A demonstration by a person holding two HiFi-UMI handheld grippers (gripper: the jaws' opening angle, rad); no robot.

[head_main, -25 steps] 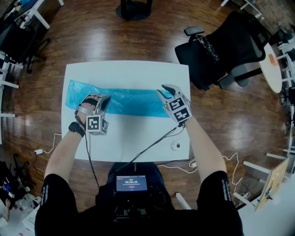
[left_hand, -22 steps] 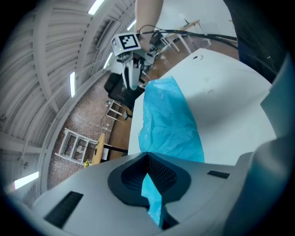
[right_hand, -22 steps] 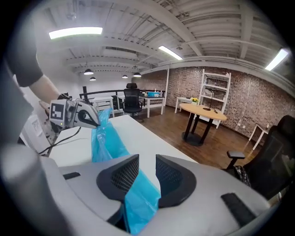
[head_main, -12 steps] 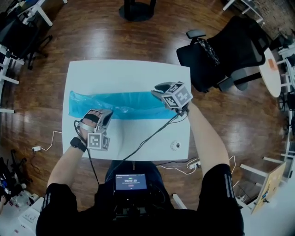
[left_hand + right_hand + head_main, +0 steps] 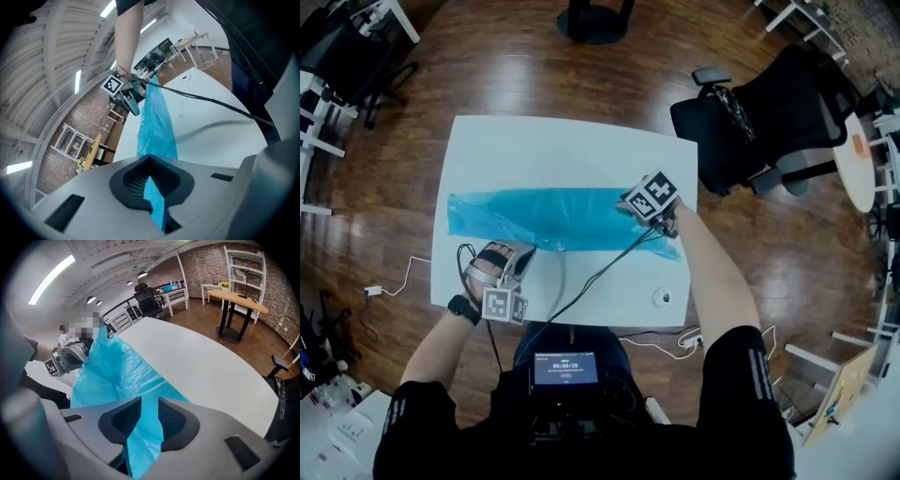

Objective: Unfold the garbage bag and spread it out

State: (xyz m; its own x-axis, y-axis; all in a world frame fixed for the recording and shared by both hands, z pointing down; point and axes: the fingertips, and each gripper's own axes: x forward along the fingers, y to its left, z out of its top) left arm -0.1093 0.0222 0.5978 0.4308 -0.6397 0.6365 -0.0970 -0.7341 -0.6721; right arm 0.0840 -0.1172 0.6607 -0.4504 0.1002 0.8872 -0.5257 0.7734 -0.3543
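Clearly the unfolding is under way: the thin, translucent blue plastic garbage bag (image 5: 553, 217) lies as a long band across the middle of the white rectangular table (image 5: 581, 150), reaching from near its left edge to its right. The left gripper (image 5: 151, 180), at the lower left of the head view, has its jaws closed tight on a fold of film at the band's lower edge. The right gripper (image 5: 149, 418), at the band's right end, points steeply down. Its jaws stand apart with film running through the gap, seemingly not pinched. Next, I judge, the right jaws must close on that layer so both grippers can draw it toward the bottom of the frame and open the fold evenly.
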